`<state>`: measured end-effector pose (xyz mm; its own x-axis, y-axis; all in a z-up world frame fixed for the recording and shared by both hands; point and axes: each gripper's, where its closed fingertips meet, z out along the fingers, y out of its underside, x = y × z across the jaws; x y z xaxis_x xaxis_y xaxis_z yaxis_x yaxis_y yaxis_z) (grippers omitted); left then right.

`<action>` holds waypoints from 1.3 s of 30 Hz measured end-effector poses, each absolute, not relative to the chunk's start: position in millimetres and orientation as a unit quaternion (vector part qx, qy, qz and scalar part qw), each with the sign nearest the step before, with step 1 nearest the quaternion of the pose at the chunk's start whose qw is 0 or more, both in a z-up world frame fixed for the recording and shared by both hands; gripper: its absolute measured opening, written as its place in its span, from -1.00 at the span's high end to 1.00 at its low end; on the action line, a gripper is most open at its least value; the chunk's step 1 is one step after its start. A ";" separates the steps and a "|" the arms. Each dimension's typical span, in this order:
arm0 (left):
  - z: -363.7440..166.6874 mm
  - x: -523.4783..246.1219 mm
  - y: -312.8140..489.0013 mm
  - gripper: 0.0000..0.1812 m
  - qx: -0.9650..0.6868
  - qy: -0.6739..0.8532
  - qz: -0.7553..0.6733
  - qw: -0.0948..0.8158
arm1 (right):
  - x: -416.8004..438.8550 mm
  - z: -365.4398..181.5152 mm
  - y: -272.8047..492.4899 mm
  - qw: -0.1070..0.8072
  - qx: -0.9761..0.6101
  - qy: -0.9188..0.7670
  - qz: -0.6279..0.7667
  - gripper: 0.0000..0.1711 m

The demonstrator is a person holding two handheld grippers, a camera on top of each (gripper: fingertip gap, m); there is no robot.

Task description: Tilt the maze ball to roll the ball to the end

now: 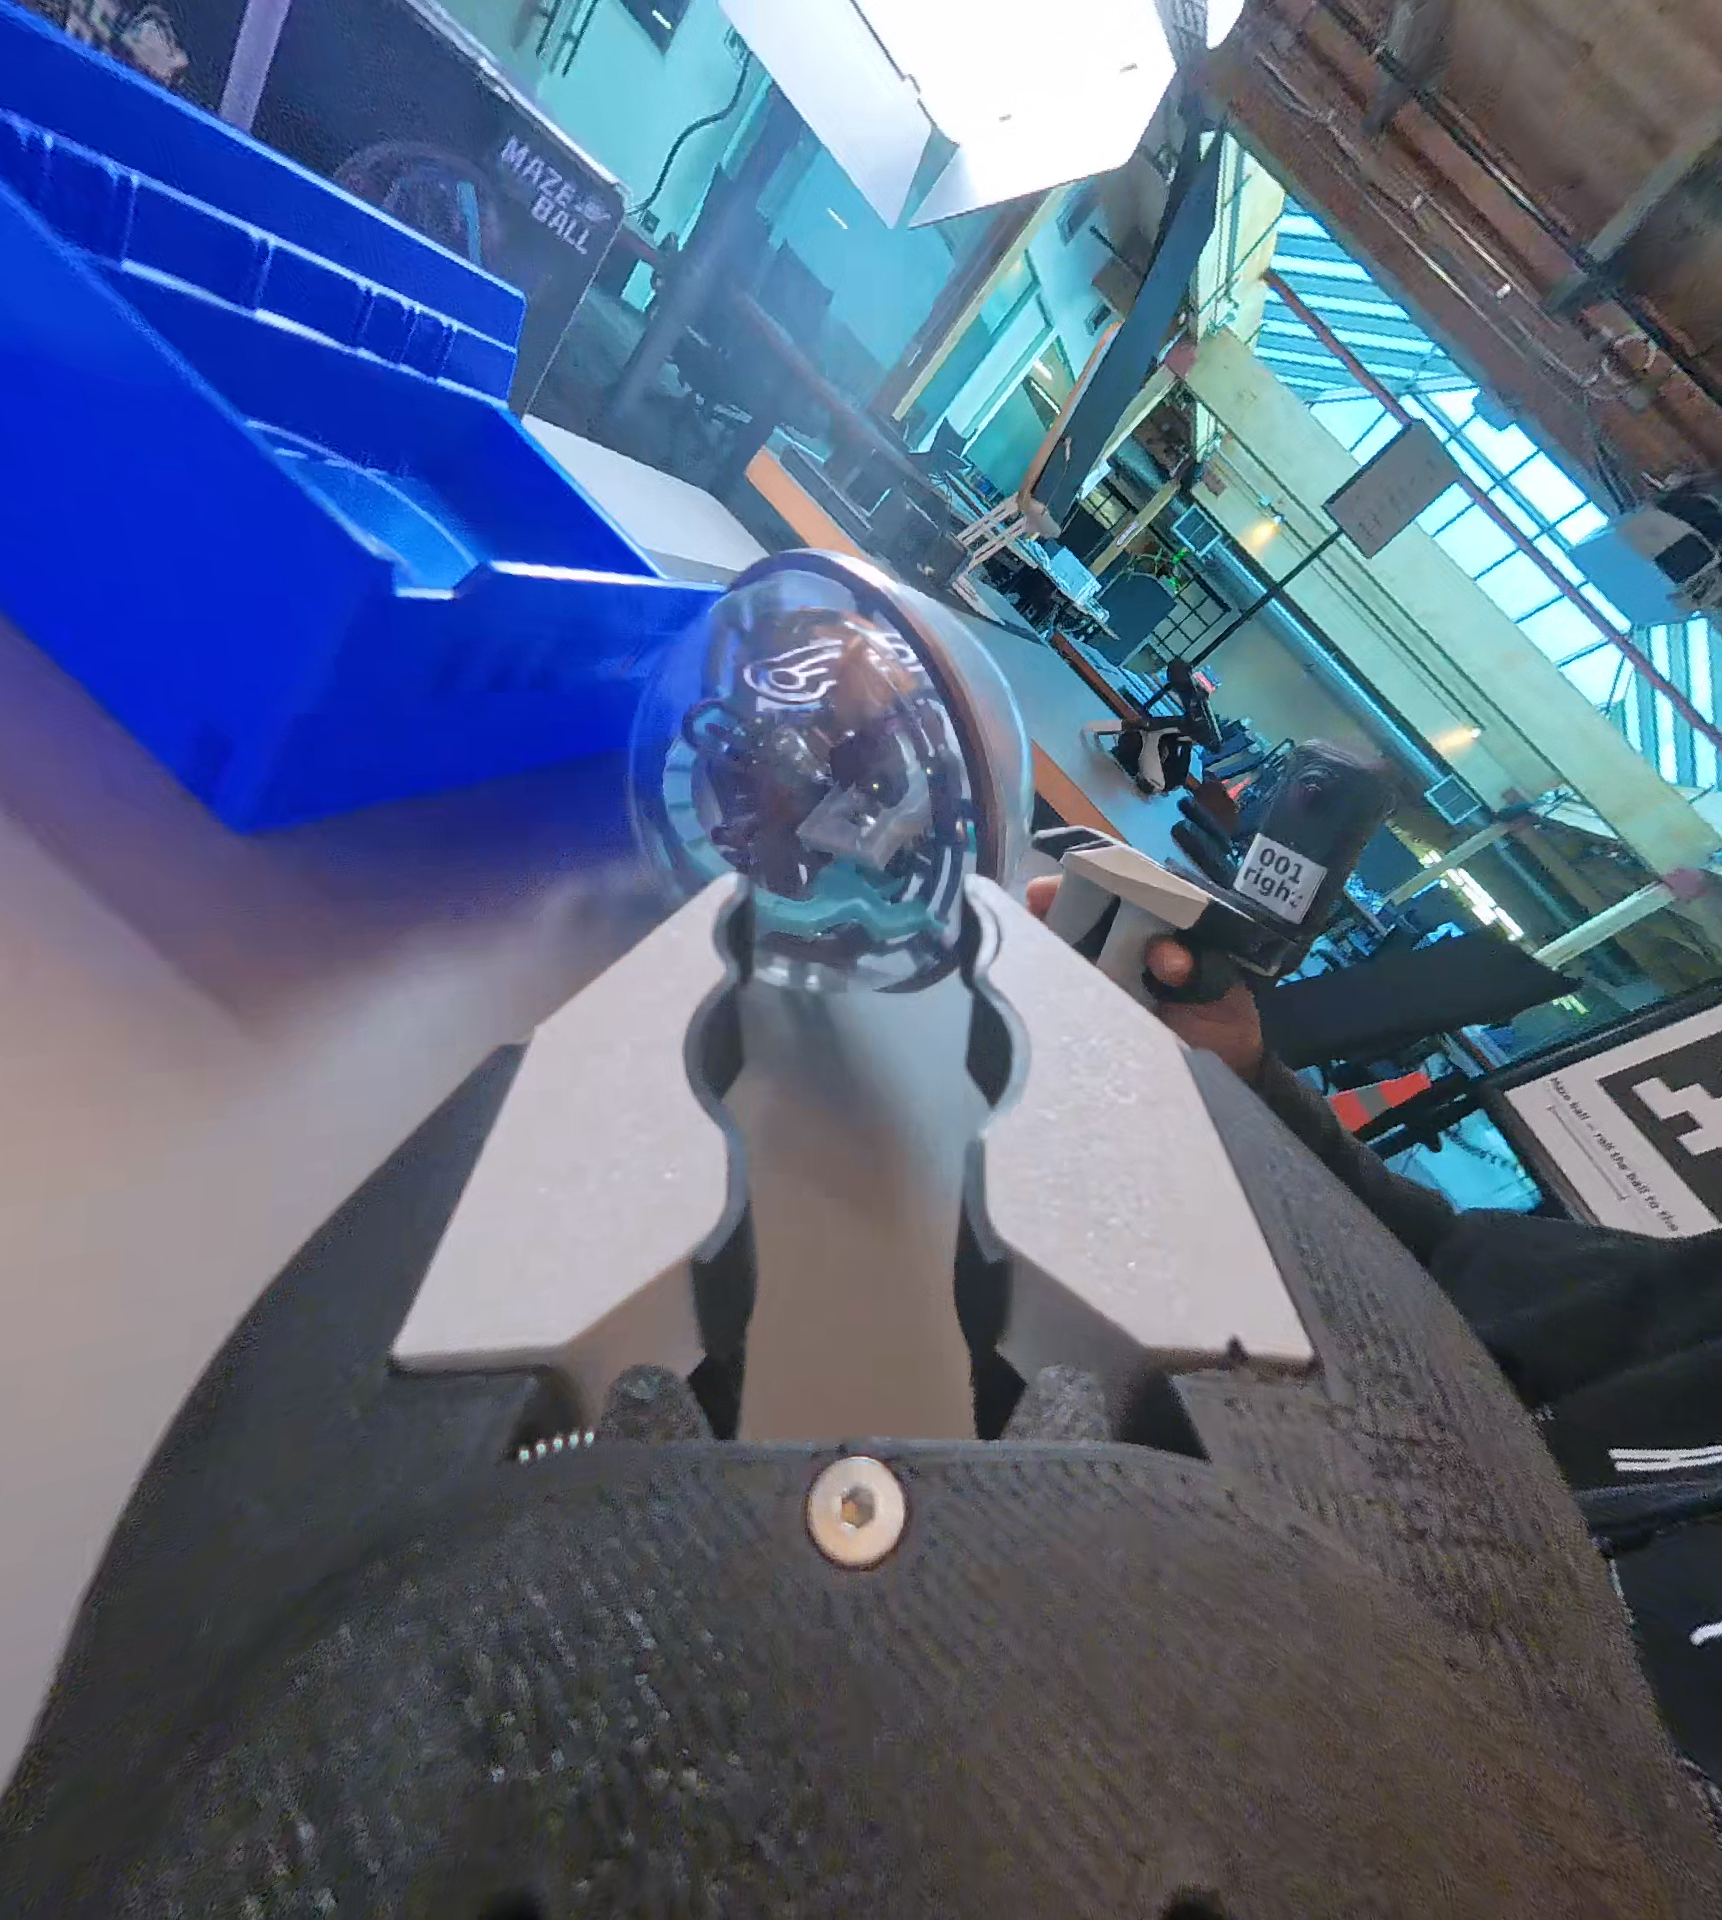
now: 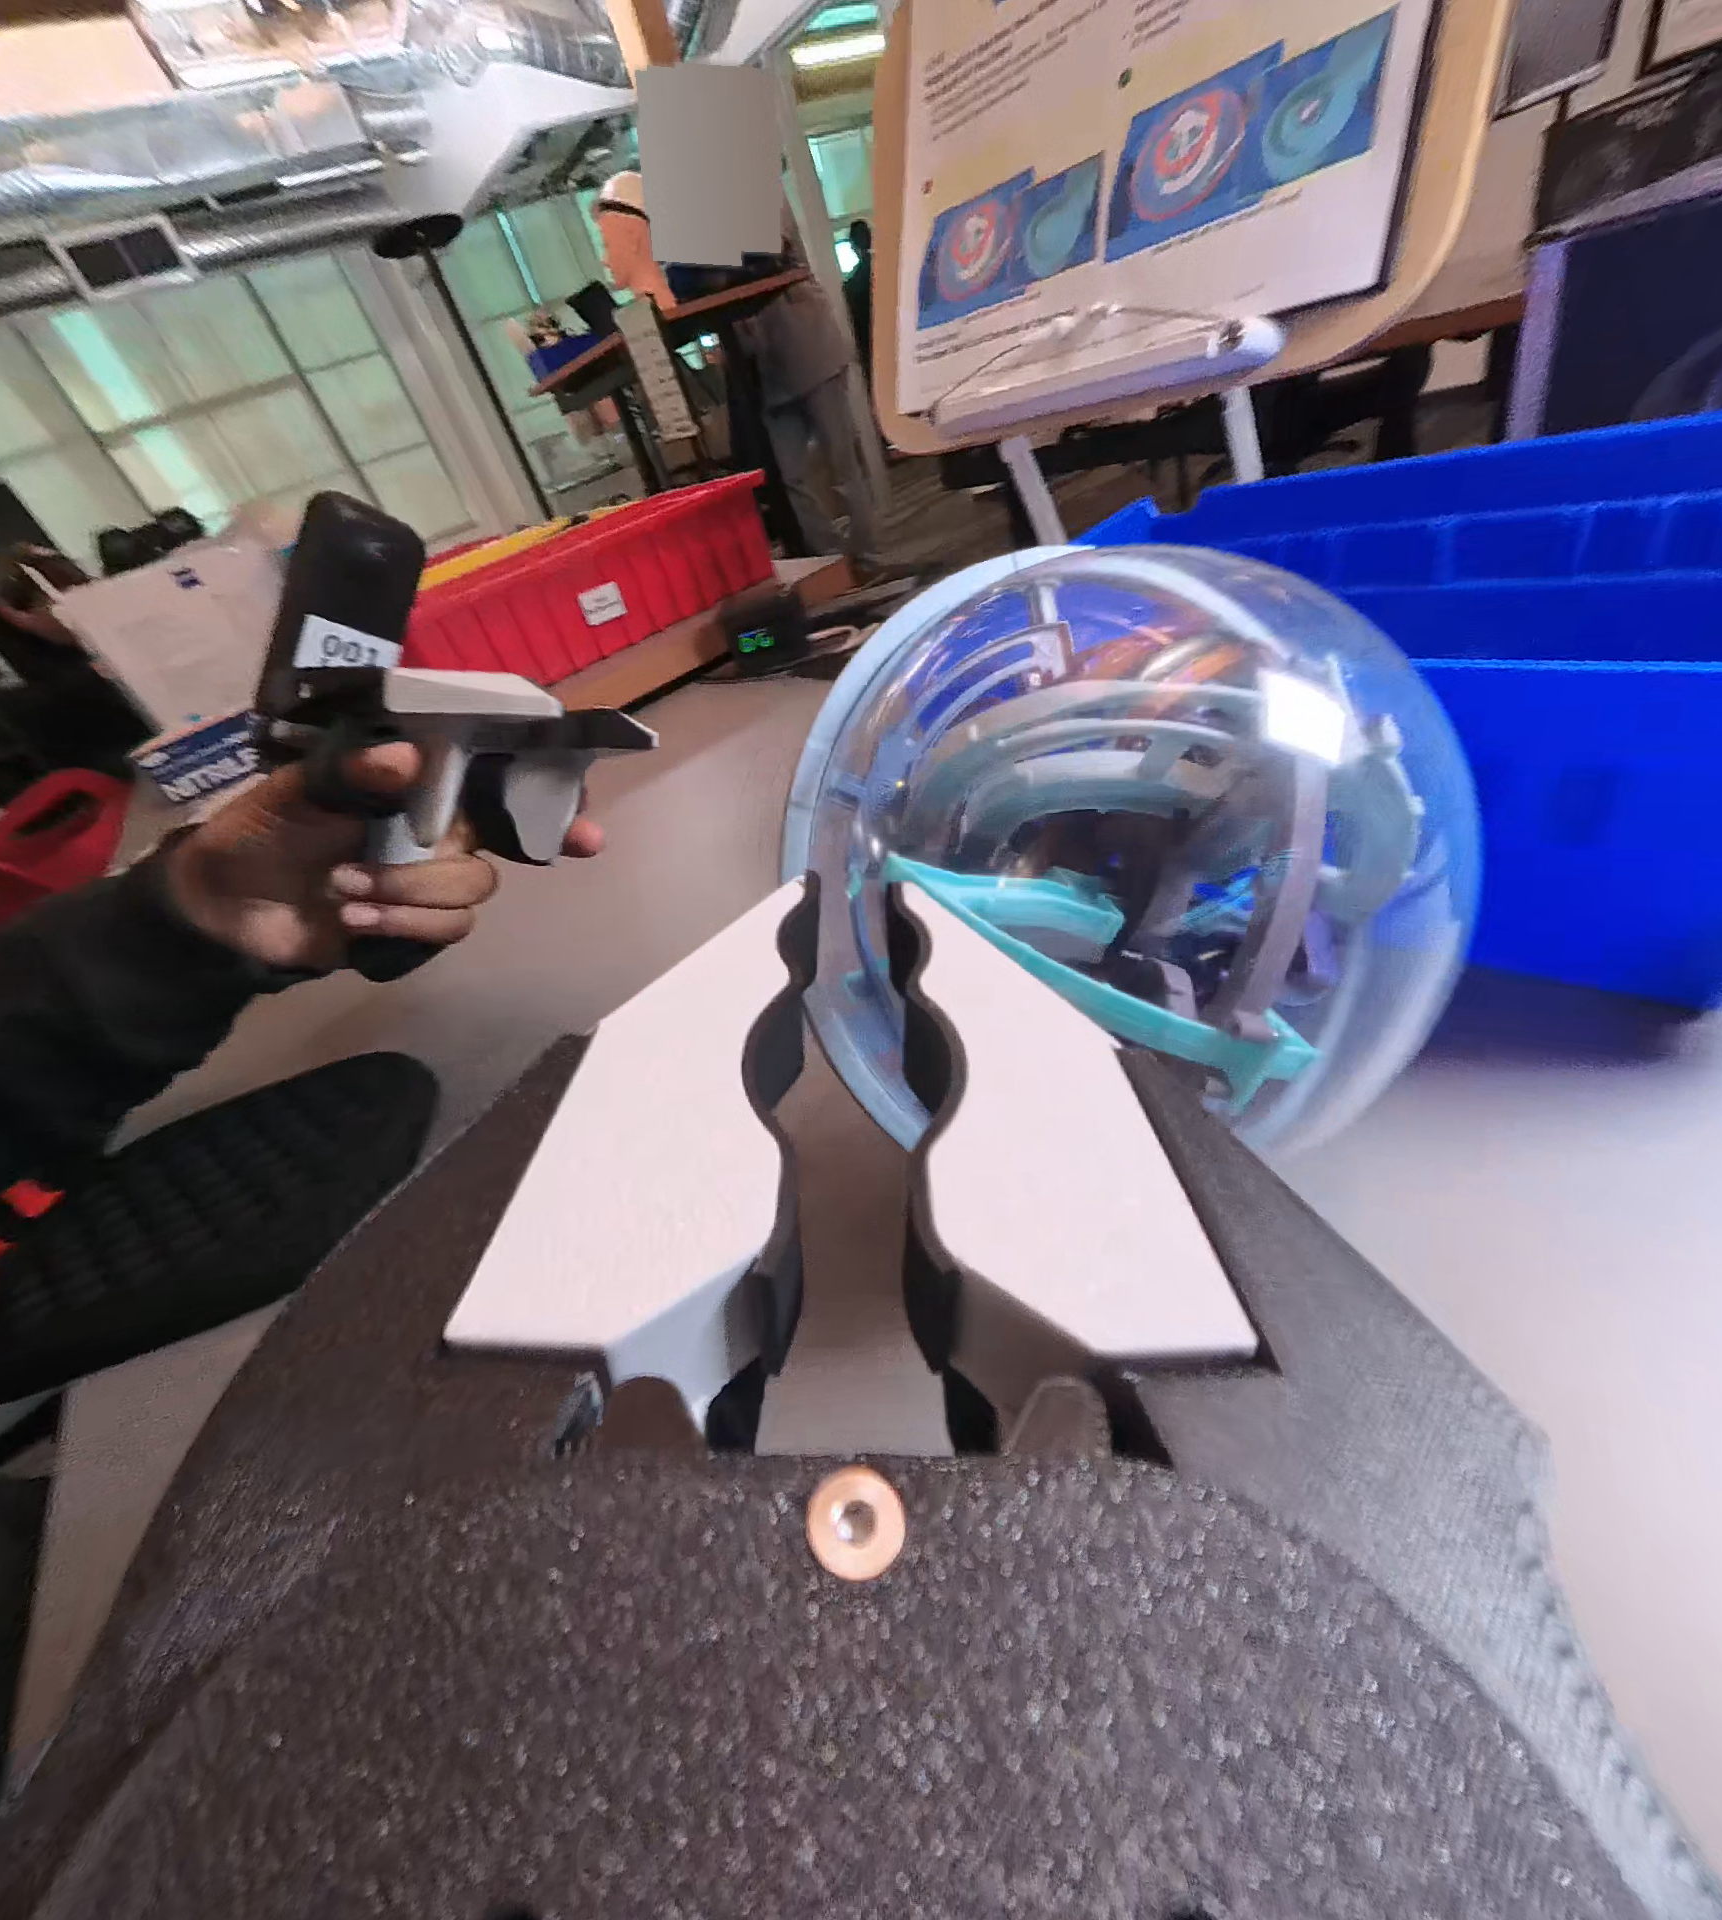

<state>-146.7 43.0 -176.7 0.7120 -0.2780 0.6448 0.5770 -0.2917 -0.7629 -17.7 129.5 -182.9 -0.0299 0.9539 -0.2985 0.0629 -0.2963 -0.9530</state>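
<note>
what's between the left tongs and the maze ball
Nothing: in the right wrist view only bare table shows between the left tongs and the maze ball, whose rim the right tongs pinch.

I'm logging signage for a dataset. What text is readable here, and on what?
I don't transcribe writing, so this lists only what bears it.
dark box behind the blue bin: printed title
right tongs' sticker: short code
left tongs' sticker: short code
marker card: small caption
poster: blurred
red bin's label: too small
carton: blurred
</note>
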 end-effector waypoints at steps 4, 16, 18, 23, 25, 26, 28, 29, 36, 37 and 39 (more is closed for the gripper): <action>-174.5 -138.6 57.4 0.37 -0.715 -0.077 -0.359 0.595 | -9.9 -180.3 145.0 0.413 -0.577 -0.435 0.554 0.87; -163.5 -101.9 102.8 0.09 -0.723 -0.004 -0.317 0.613 | -1.3 -192.2 195.6 0.435 -0.615 -0.443 0.487 -0.08; -157.2 -101.8 108.7 0.08 -0.723 0.006 -0.299 0.622 | -8.5 -196.1 190.7 0.414 -0.613 -0.453 0.498 -0.16; -153.3 -119.9 110.2 0.02 -0.721 -0.007 -0.270 0.638 | -4.9 -172.1 139.5 0.506 -0.472 -0.547 0.471 0.92; -154.1 -138.0 105.3 0.00 -0.719 -0.022 -0.254 0.647 | 2.8 -156.7 121.2 0.529 -0.420 -0.561 0.478 0.93; -156.4 -145.6 103.2 -0.03 -0.721 -0.027 -0.250 0.645 | 3.4 -157.8 121.7 0.519 -0.426 -0.560 0.485 0.80; -164.6 -156.0 100.7 -0.07 -0.732 -0.032 -0.250 0.633 | -1.1 -174.0 136.7 0.478 -0.477 -0.542 0.500 0.42; -169.7 -157.1 99.9 -0.08 -0.737 -0.030 -0.257 0.624 | -5.1 -187.8 142.6 0.440 -0.510 -0.534 0.511 0.22; -176.4 -142.6 84.5 0.01 -0.677 -0.007 -0.436 0.593 | -33.2 -220.2 84.7 0.301 -0.521 -0.560 0.569 -0.06; -177.3 -142.9 83.0 0.01 -0.670 -0.007 -0.452 0.589 | -36.1 -218.2 78.6 0.312 -0.510 -0.566 0.567 -0.05; -177.0 -144.6 80.4 0.05 -0.660 -0.009 -0.464 0.590 | -40.8 -217.0 73.3 0.341 -0.499 -0.578 0.548 -0.06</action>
<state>-144.6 80.4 -177.0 0.5694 -0.5360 0.6232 0.5596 -0.3026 -0.7715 -40.8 73.3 -217.0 -0.2689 0.9510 -0.1526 0.2024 -0.0991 -0.9743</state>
